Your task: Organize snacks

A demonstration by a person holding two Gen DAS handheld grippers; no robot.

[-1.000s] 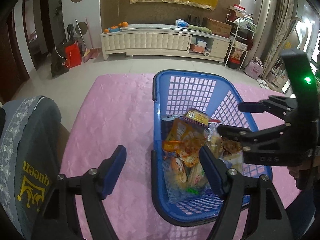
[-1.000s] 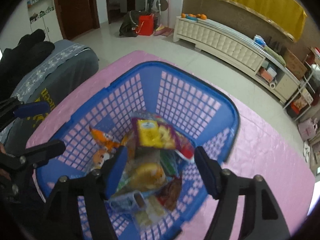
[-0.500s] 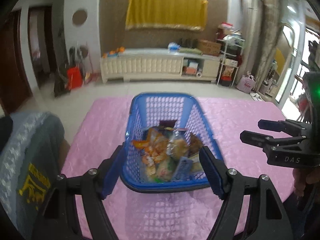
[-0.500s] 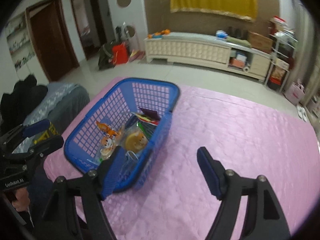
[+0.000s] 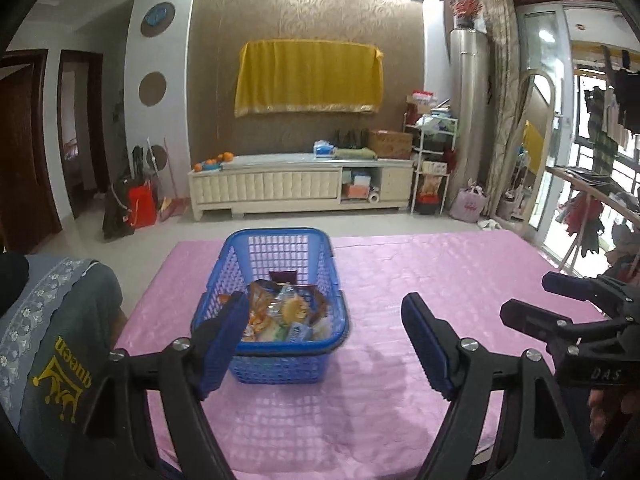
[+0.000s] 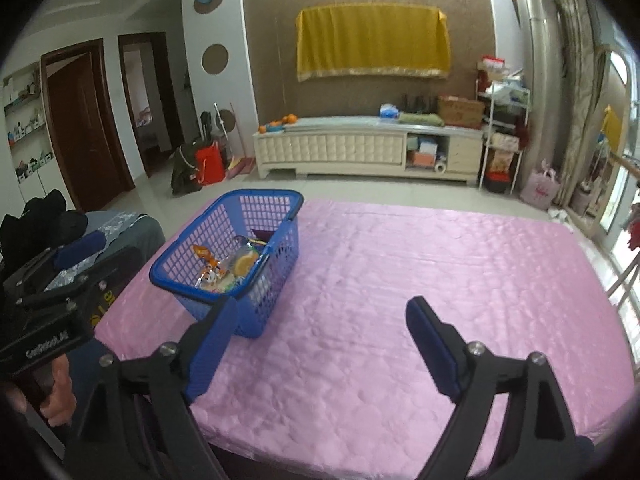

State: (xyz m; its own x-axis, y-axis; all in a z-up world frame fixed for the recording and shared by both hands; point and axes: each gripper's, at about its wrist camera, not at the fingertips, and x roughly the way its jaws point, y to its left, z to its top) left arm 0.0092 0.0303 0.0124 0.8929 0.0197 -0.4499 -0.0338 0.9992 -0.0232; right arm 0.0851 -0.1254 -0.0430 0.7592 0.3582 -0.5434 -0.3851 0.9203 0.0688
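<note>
A blue plastic basket (image 5: 332, 272) stands on the left part of the pink table and also shows in the right wrist view (image 6: 184, 256). Several snack packets (image 5: 280, 312) lie inside it; they also show in the right wrist view (image 6: 224, 268). My left gripper (image 5: 326, 344) is open and empty, held back from the basket's near side. My right gripper (image 6: 320, 344) is open and empty over the pink cloth, to the right of the basket. The right gripper also shows at the right edge of the left wrist view (image 5: 528, 300).
The pink tablecloth (image 6: 440, 272) covers the table. A grey chair cover with yellow lettering (image 5: 52, 328) stands at the table's left side. A white TV cabinet (image 5: 300, 188) and a rack (image 5: 432, 160) stand far behind by the wall.
Both grippers have pulled back and up from the basket toward the table's near edge. The basket now looks smaller and farther. Both stay open and empty.
</note>
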